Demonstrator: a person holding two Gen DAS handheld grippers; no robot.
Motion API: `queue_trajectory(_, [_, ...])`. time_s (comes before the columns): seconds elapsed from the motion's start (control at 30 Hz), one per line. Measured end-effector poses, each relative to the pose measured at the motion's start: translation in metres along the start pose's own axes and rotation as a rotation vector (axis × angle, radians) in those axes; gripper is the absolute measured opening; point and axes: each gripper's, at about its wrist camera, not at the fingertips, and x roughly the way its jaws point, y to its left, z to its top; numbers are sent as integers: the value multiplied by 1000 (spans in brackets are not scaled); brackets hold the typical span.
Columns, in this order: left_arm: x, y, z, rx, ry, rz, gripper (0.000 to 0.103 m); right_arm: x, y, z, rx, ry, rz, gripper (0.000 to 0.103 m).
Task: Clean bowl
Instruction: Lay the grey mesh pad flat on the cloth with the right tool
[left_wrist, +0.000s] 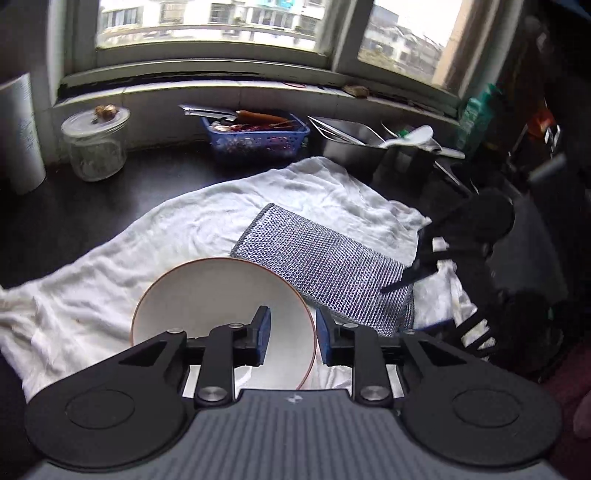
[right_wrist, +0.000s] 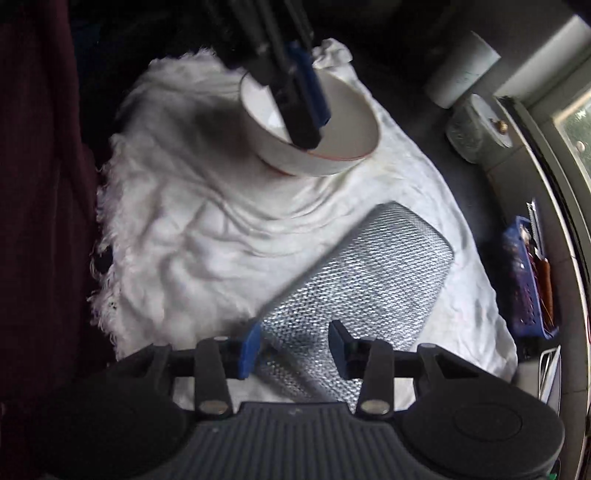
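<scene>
A white bowl (left_wrist: 207, 295) with a thin red rim stands on a white towel (left_wrist: 110, 266). My left gripper (left_wrist: 291, 336) straddles the bowl's right rim, one blue pad inside and one outside, with a gap to the rim on both sides. The bowl (right_wrist: 351, 122) and left gripper (right_wrist: 306, 107) also show in the right wrist view. A silver mesh scrubbing cloth (left_wrist: 325, 266) lies on the towel right of the bowl. My right gripper (right_wrist: 293, 349) is open, its pads on either side of the near end of the cloth (right_wrist: 369, 273). The right gripper (left_wrist: 406, 277) shows over the cloth's right end.
A glass jar (left_wrist: 96, 144) and a paper roll (left_wrist: 18, 133) stand at the back left. A blue basket (left_wrist: 258, 136) of utensils and a metal tray (left_wrist: 354, 140) sit under the window. The dark counter (left_wrist: 55, 214) surrounds the towel.
</scene>
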Motion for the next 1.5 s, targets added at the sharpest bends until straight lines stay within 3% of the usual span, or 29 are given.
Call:
queue_trajectory(0.07, [-6,2,-3,-36,-11,0,25,2,-1,0,-17,5,-1,38])
queue_trajectory(0.17, [-15,3,-5,-59,-25,5,25,-6,-16,-1,41,-18,-71,31])
queue_trajectory(0.33, [-21,5,-3,-96,-41,9,25,-9,-40,-7,141,-17,-131,30])
queue_trajectory(0.5, [-21,2,1,-109,-48,9,25,4,-51,-11,225,-7,-125,33])
queue_trajectory(0.6, [-20,1,2,-120,-48,4,25,9,-47,-10,222,3,-150,39])
queue_trajectory(0.73, [-18,0,3,-128,-43,13,25,10,-41,-11,181,2,-166,39])
queue_trajectory(0.8, [-18,-2,3,-138,-45,16,25,10,-40,-13,176,8,-172,34])
queue_trajectory(0.83, [-18,-2,3,-144,-45,17,25,10,-44,-14,195,11,-169,15])
queue_trajectory(0.87, [-17,-2,4,-151,-46,21,25,9,-48,-16,219,8,-168,6])
queue_trajectory(0.97, [-16,0,5,-176,-49,36,25,-2,-63,-22,314,-20,-183,4])
queue_trajectory(1.1, [-18,10,6,-247,-60,51,25,-36,-92,-32,434,-80,-317,4])
queue_trajectory(1.2, [-21,19,7,-297,-77,55,25,-99,-127,-36,521,-165,-499,4])
queue_trajectory(1.23, [-22,22,7,-317,-81,54,25,-106,-130,-35,531,-178,-516,4])
queue_trajectory(1.5, [-26,35,2,-413,-102,46,25,-40,-69,6,442,-132,-231,5])
